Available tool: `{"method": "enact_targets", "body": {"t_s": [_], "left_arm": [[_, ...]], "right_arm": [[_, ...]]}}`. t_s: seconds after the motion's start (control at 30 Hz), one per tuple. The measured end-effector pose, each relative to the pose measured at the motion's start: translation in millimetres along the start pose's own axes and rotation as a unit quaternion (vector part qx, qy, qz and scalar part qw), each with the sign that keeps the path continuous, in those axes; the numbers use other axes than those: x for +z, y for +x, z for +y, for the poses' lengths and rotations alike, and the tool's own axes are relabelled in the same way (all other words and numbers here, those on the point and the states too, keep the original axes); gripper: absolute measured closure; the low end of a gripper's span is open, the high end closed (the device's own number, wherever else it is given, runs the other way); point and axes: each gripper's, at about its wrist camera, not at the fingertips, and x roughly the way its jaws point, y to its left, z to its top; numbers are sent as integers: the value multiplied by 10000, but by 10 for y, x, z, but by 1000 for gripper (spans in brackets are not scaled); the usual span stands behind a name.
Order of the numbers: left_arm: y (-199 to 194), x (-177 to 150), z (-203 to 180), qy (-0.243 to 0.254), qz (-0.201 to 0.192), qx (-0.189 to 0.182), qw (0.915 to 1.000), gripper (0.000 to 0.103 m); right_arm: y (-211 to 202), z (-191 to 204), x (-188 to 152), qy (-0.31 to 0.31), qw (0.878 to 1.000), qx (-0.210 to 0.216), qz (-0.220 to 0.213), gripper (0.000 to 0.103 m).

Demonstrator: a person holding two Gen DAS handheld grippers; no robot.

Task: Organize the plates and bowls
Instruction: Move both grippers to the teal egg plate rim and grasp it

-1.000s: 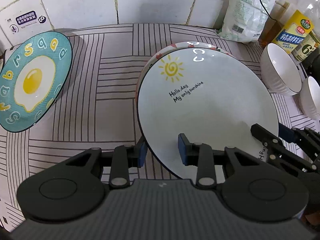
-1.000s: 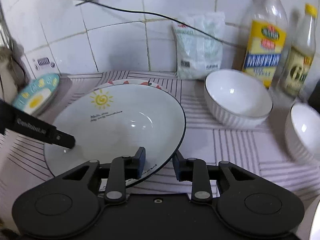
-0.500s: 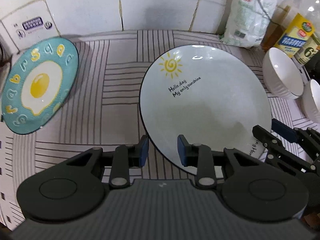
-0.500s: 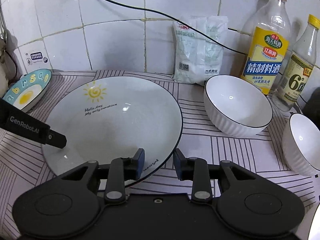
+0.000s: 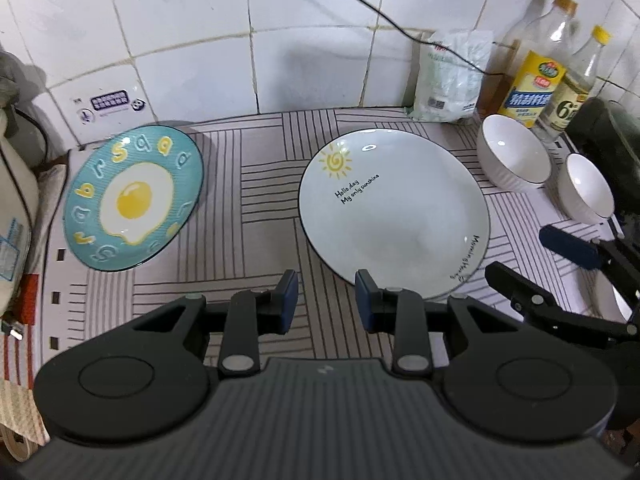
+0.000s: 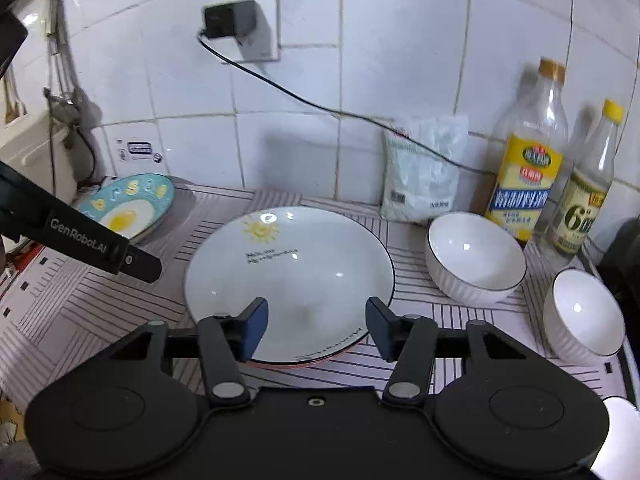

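The round white ceramic plate with a thin dark rim point(image 5: 394, 216) lies flat on the striped counter mat point(image 5: 248, 184), just ahead of both grippers. It carries a yellow sun drawing and two lines of black script on its far left part, and a further line of script along its near right edge; the sun sits on the side away from the grippers, toward the tiled wall. In the right wrist view a pink-red edge of another plate point(image 6: 304, 365) shows beneath its near rim. The left gripper point(image 5: 327, 300) hangs above the plate's near left edge with its blue pads narrowly apart and nothing between them. The right gripper point(image 6: 317, 330) has just been opening; its jaws stand spread over the plate's near rim, pads clear of it. Left of the left gripper, a teal round plate with a fried-egg picture and yellow letters point(image 5: 134, 198) leans tilted. Ahead and right stand two white ribbed bowls, a larger point(image 6: 475, 258) and a smaller point(image 6: 586, 312), apart from the plate.
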Motion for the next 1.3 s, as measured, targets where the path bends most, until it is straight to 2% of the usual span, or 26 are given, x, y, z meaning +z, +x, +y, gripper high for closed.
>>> {"method": "enact_targets", "body": {"t_s": [0.33,0.4,0.53,0.77,0.87,1.0,1.13,1.3], "left_arm": [[-476,-381,141,80,-171,97,9998,61],[-538,-457,185,85,-161,171,9997,54],[-696,-602,332,-81,-333,73,9994,52],[-853,-771,621,-245,-493,113,9984,45],[-876,-827,739,-213,-513,220,9982,42],[-845,-884,944,-313,-526,179,9980,38],[-731,-920,1143,-493,-501,224,9973,35],[-538,-940,1409,-682,-669,451,9944,20]], "right_arm": [[-383,156,32,-73,9996,246,-105,29],[-429,205,12,-121,9995,297,-79,28],[-518,323,-33,-263,9988,403,-130,14],[-554,589,-60,-581,9955,700,-271,10],[-561,695,-67,-654,9922,936,-504,9],[-532,851,-66,-819,9868,1103,-858,7],[-406,945,-45,-672,9822,1178,-1302,6],[-81,1078,20,-610,9794,1505,-1199,6]]}}
